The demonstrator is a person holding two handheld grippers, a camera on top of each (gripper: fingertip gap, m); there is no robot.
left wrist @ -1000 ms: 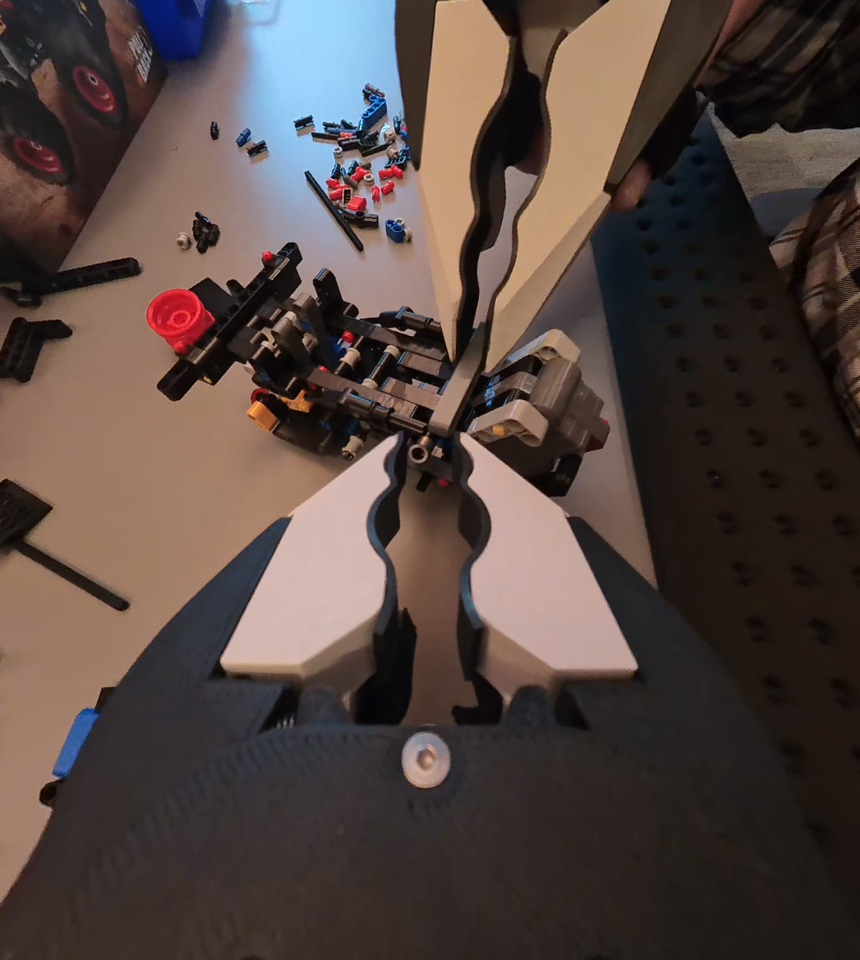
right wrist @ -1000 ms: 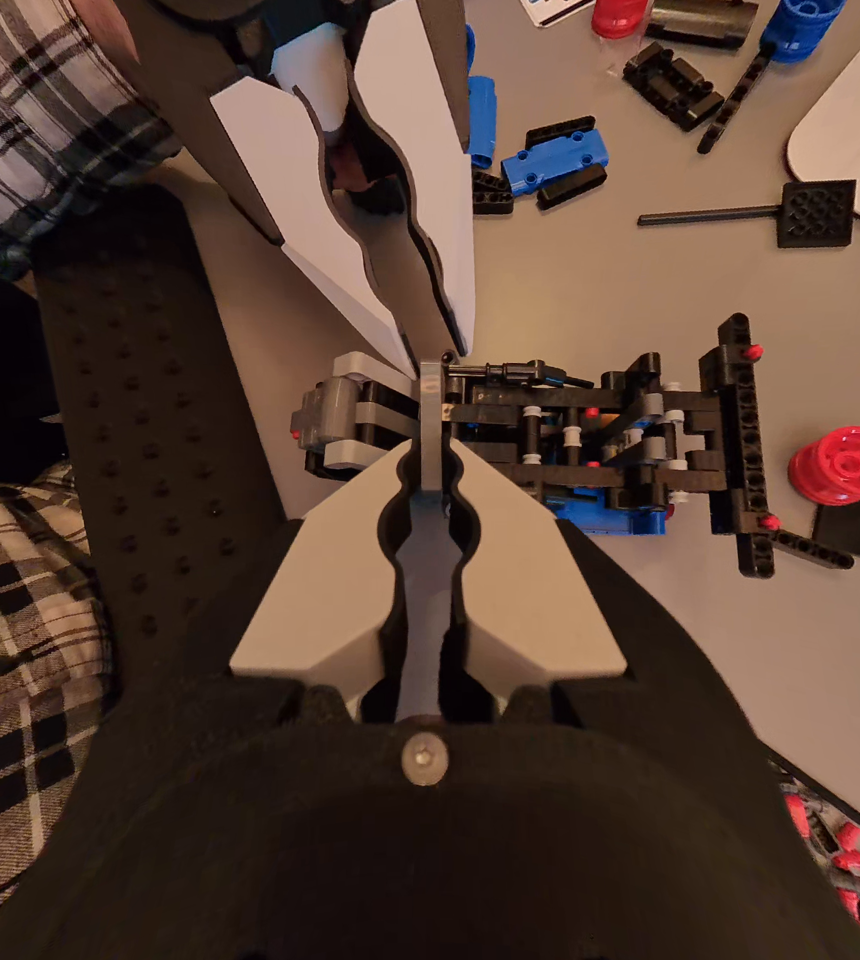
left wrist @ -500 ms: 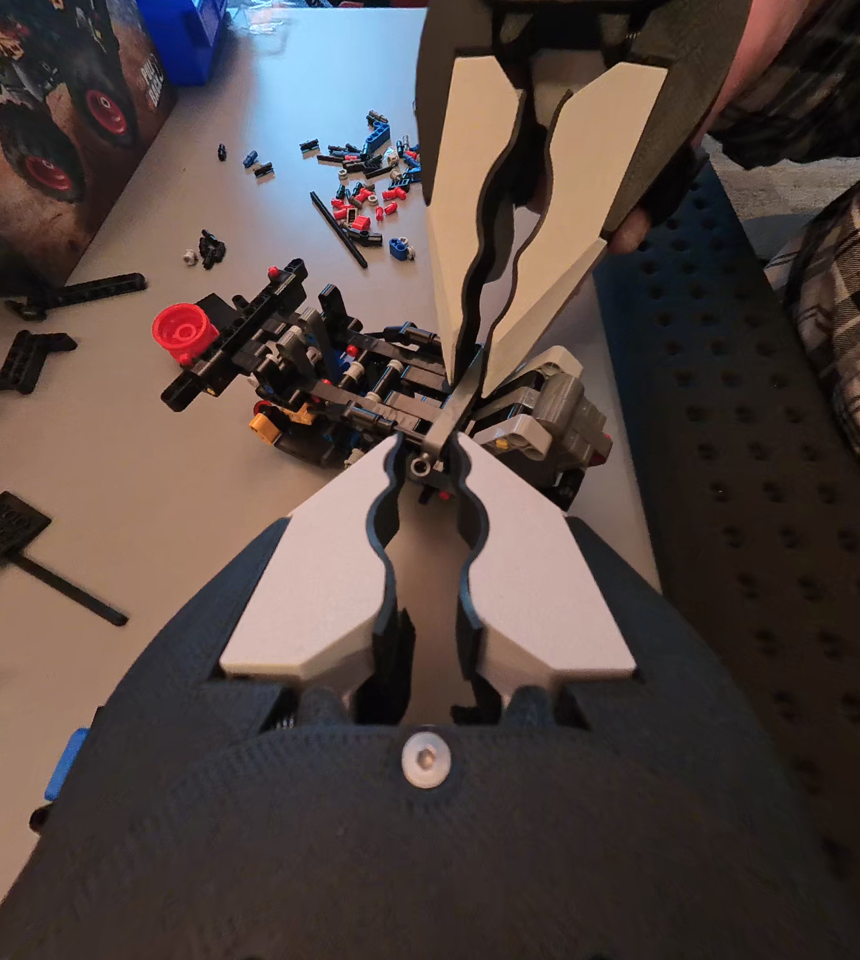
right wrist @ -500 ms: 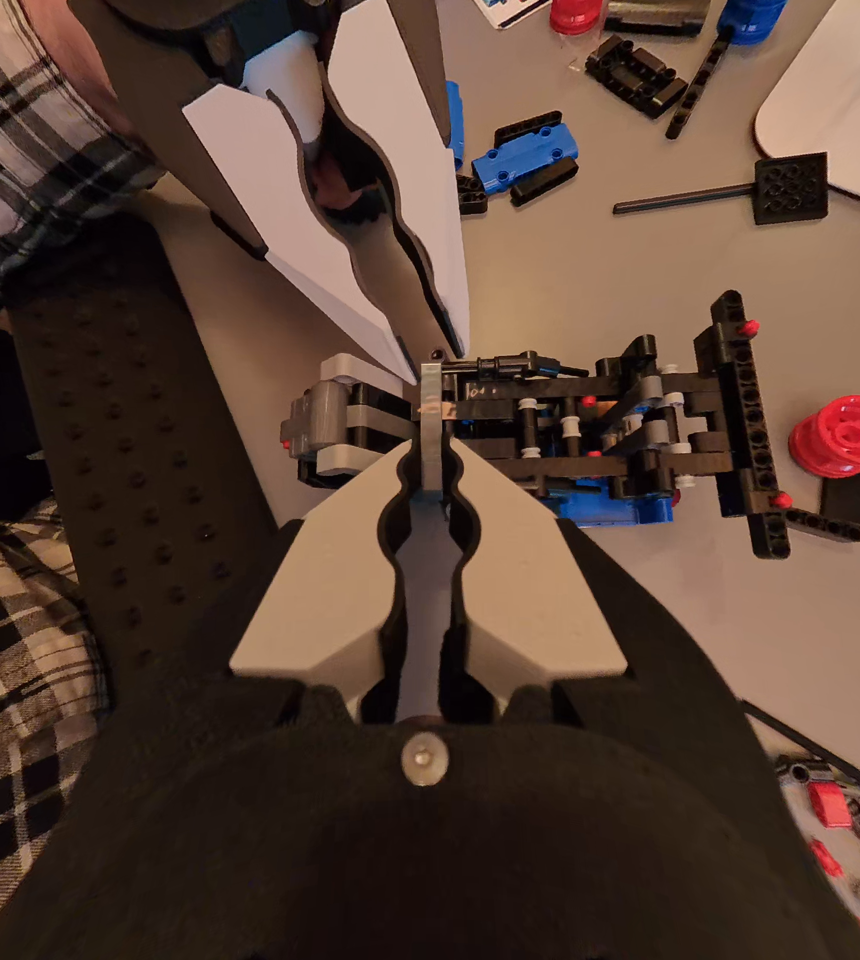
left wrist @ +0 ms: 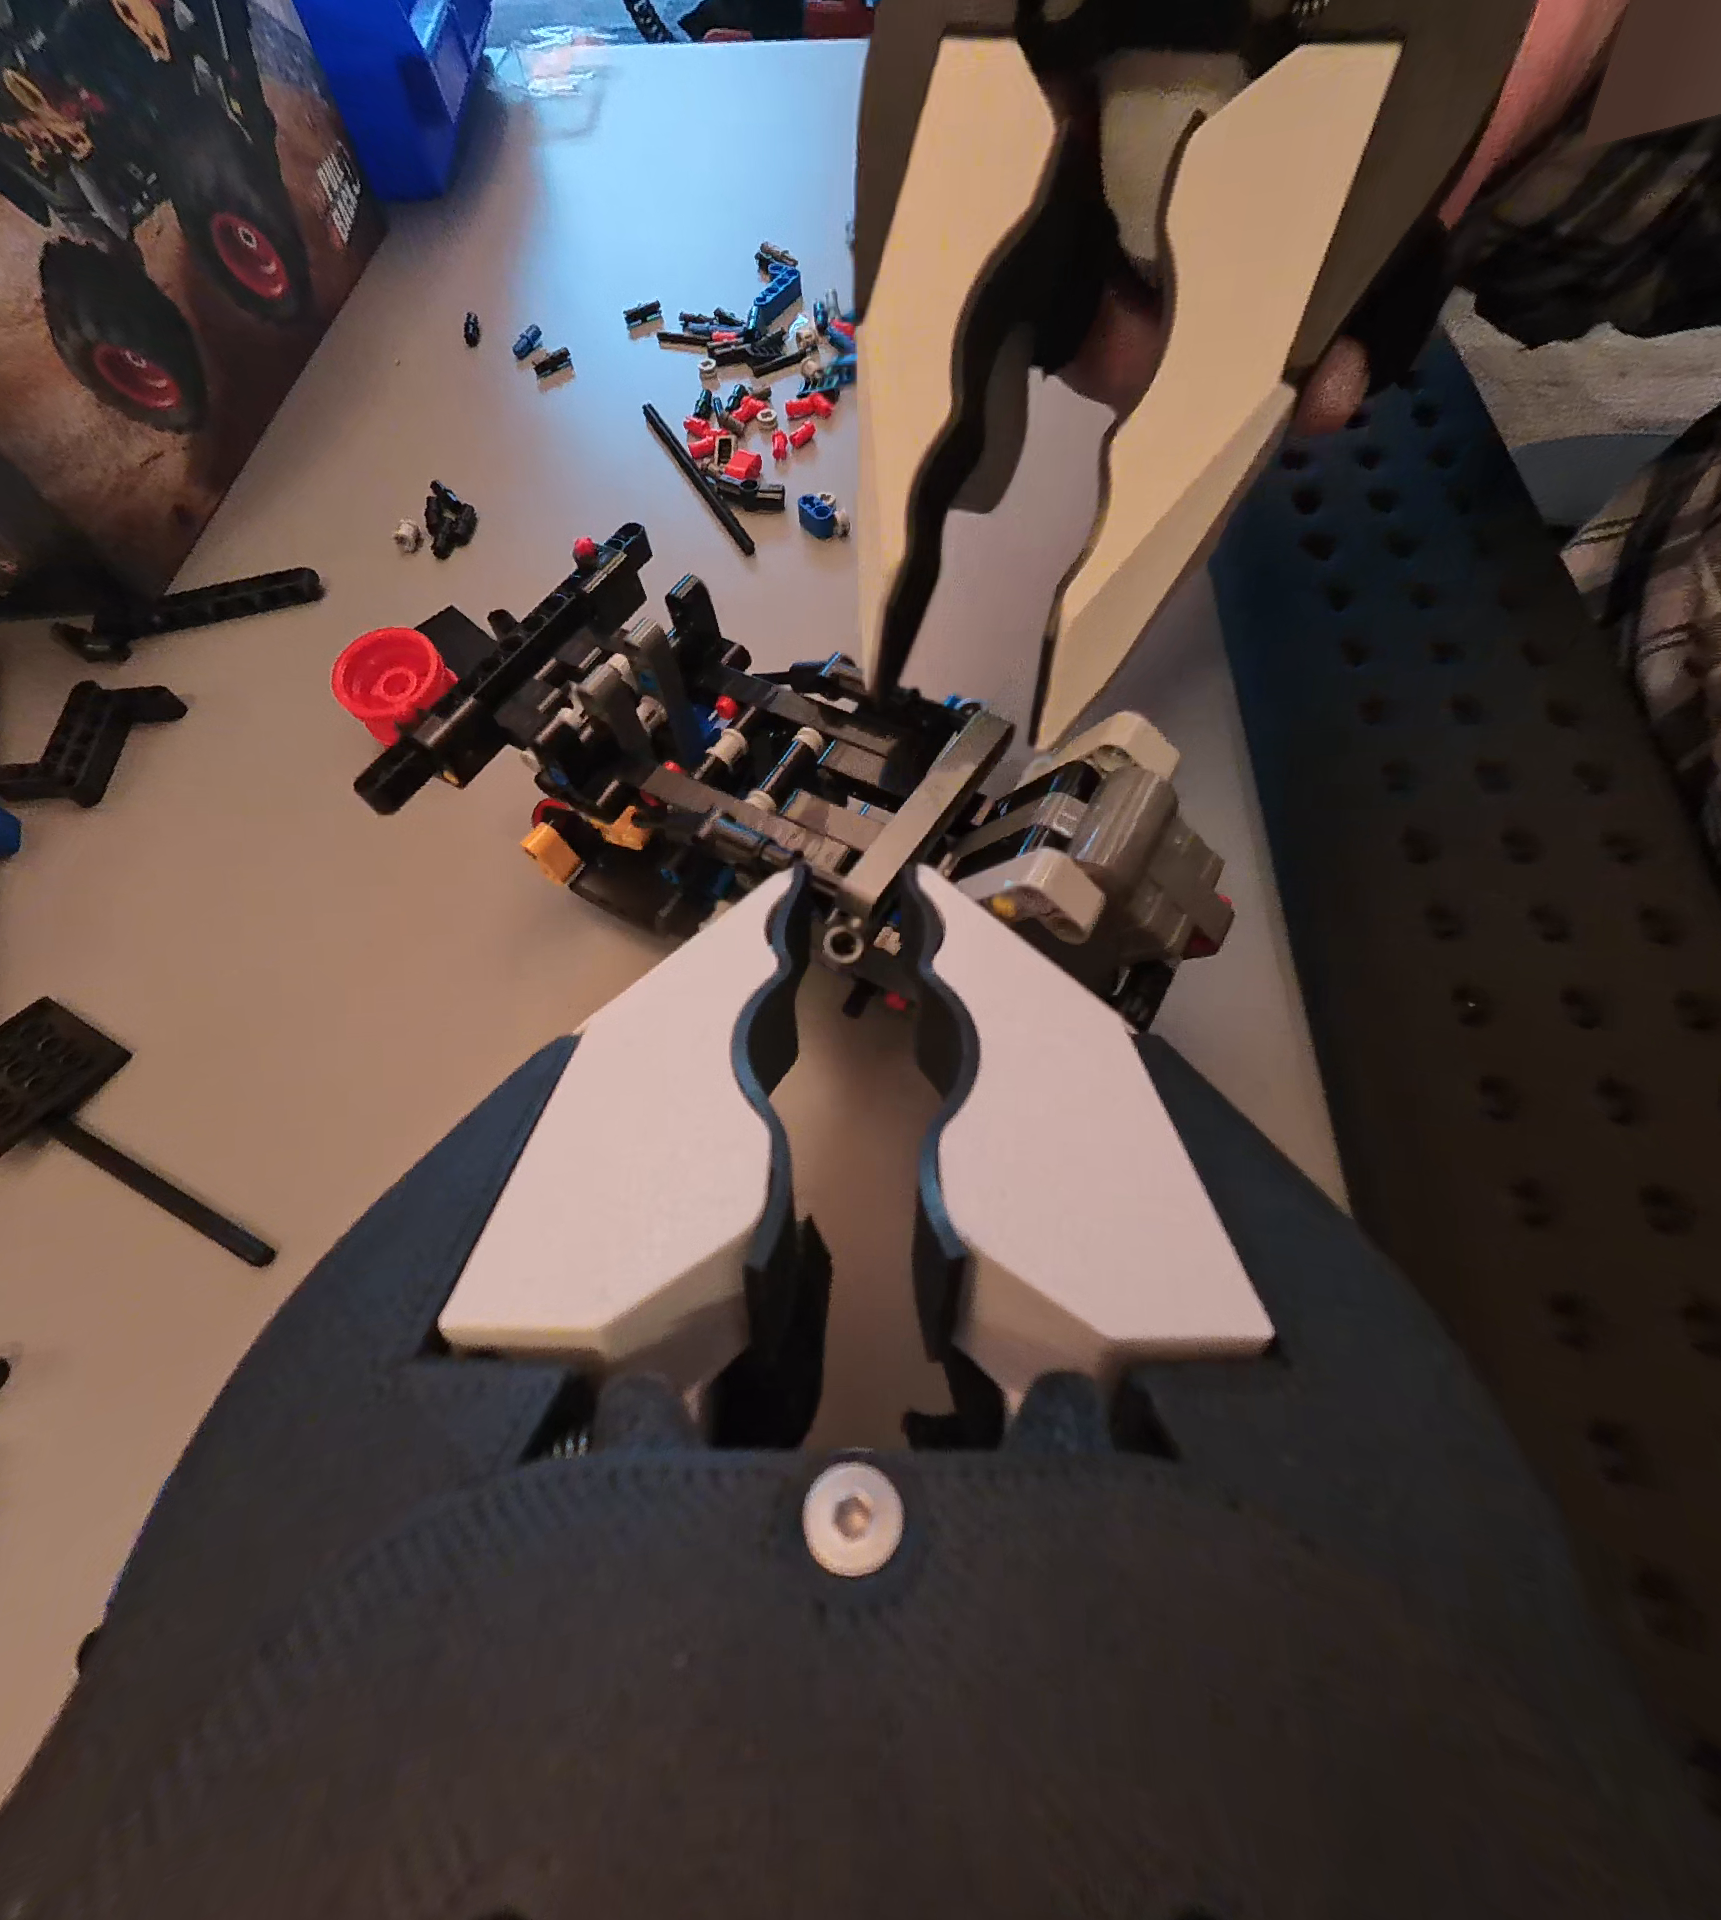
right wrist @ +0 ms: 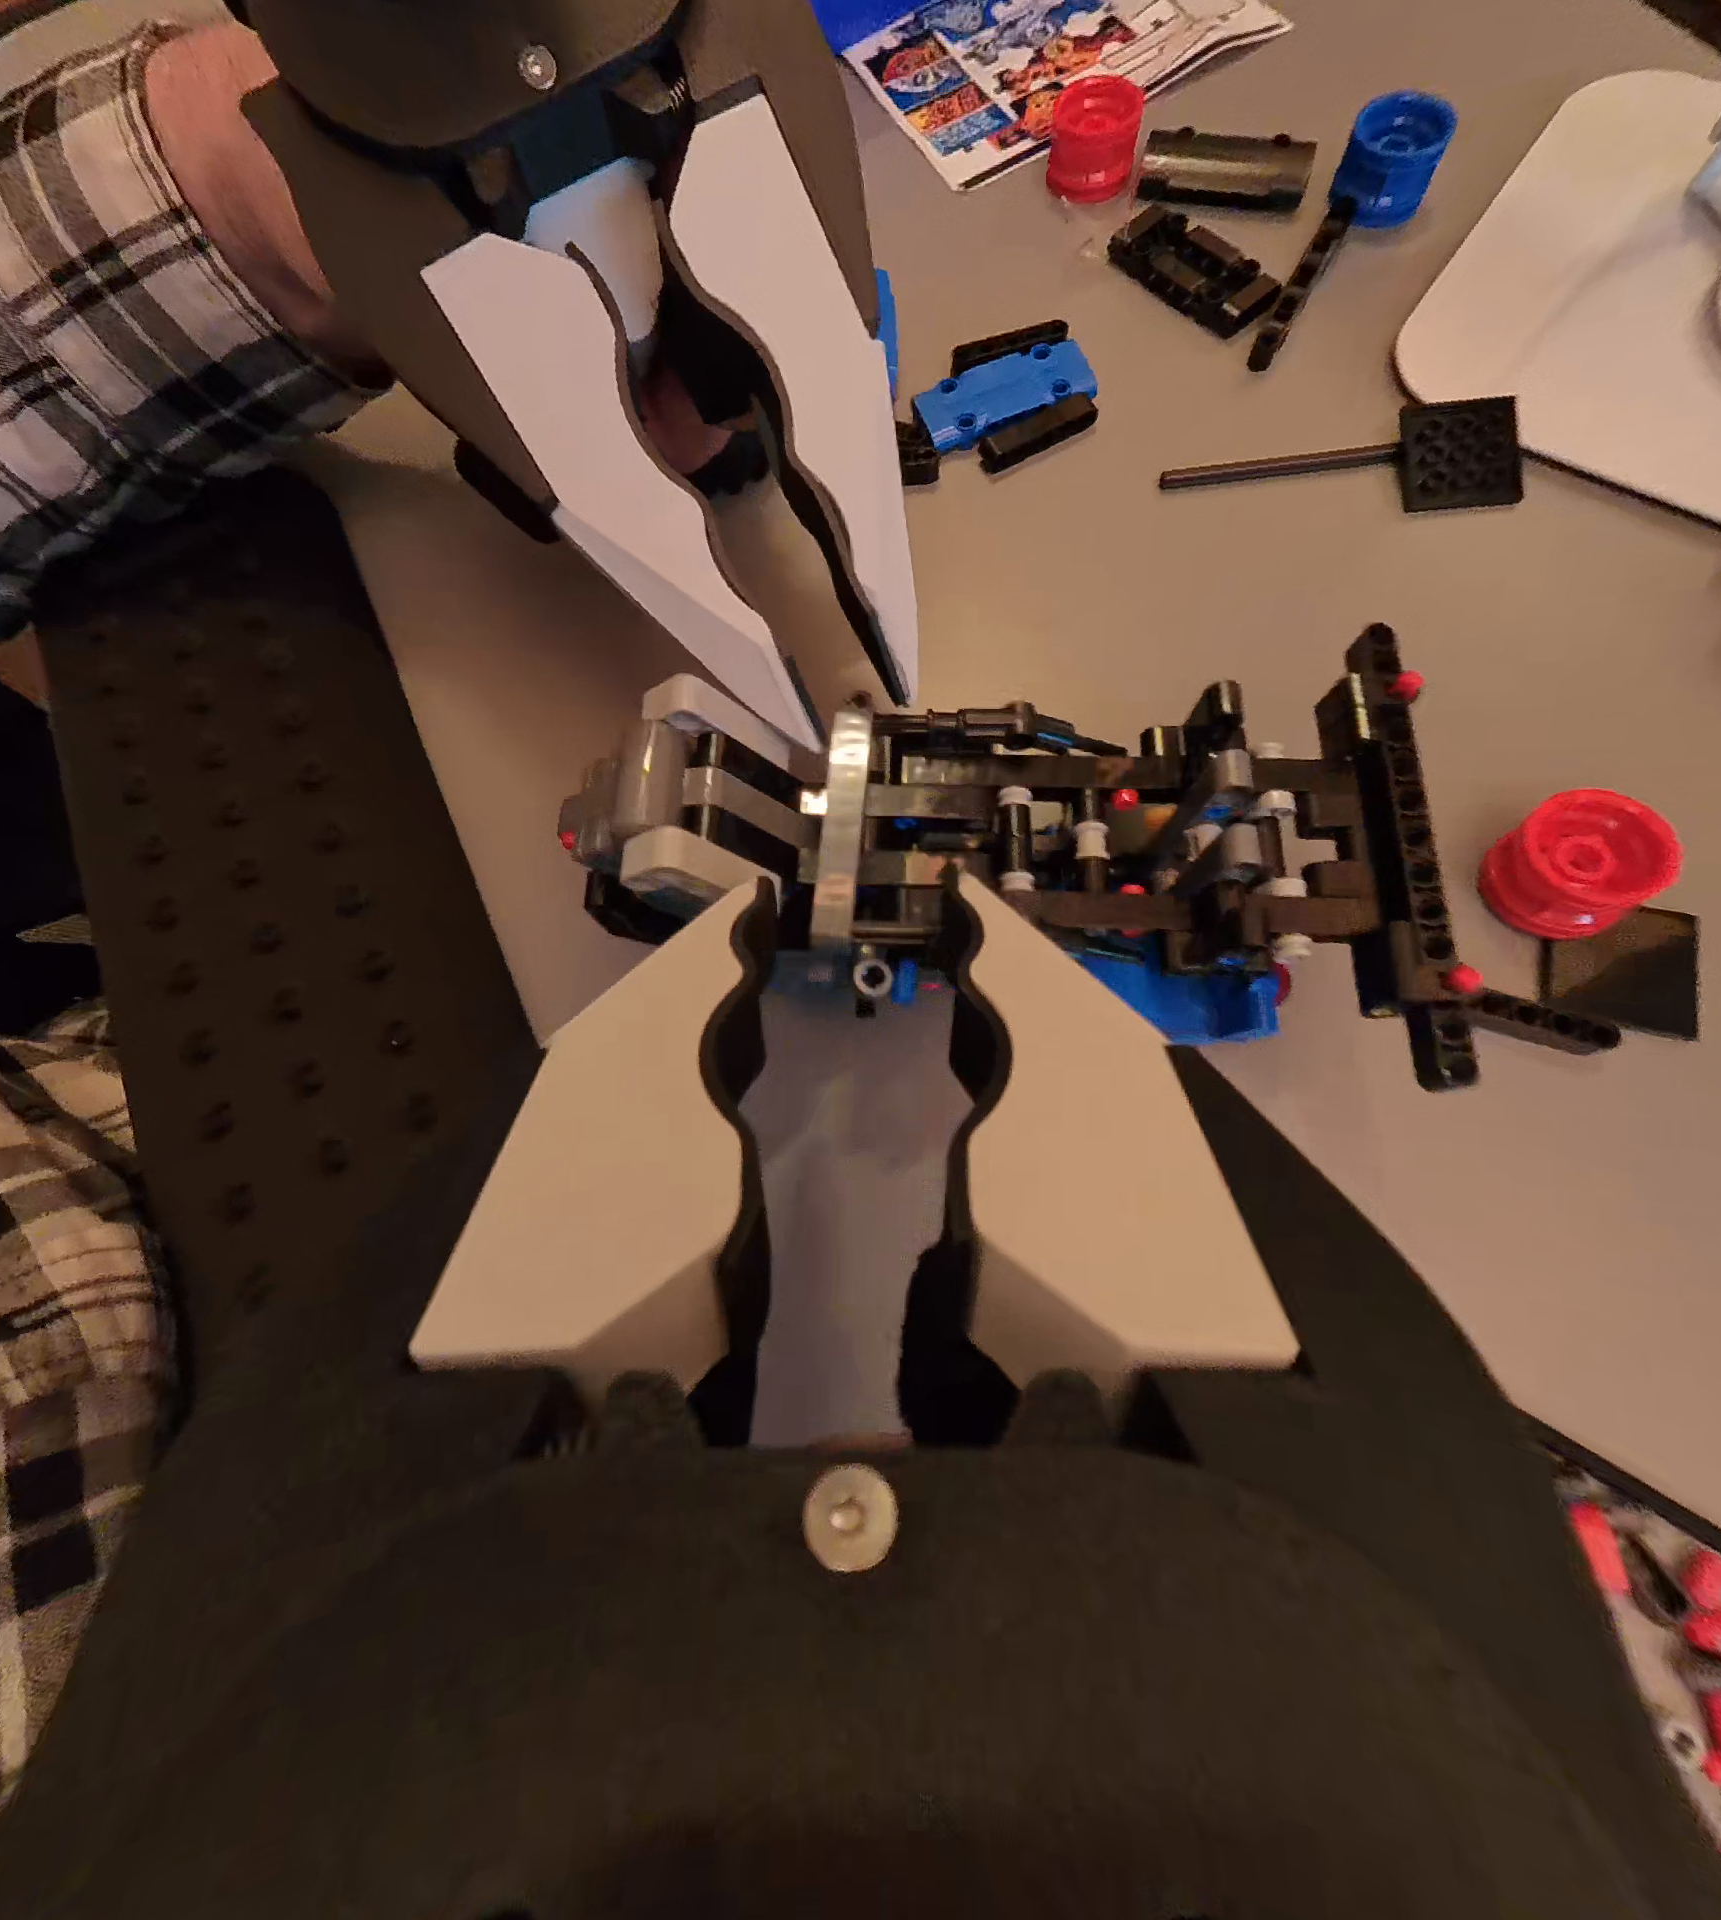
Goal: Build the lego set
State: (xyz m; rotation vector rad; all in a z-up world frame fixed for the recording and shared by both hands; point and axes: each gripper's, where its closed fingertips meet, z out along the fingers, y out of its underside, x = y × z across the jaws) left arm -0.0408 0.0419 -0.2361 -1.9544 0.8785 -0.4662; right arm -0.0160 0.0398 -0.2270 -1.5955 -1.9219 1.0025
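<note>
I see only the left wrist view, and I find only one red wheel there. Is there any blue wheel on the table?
Observer: Yes. A blue wheel stands far across the table, next to a black cylindrical part.
Operator: Is there another red wheel?
Observer: Yes. A second red wheel stands at the edge of the booklet.
Operator: Is there something blue on the model itself?
Observer: Yes. A blue panel sits low on the model. In the right wrist view it is to the right of the grey beam.
</note>
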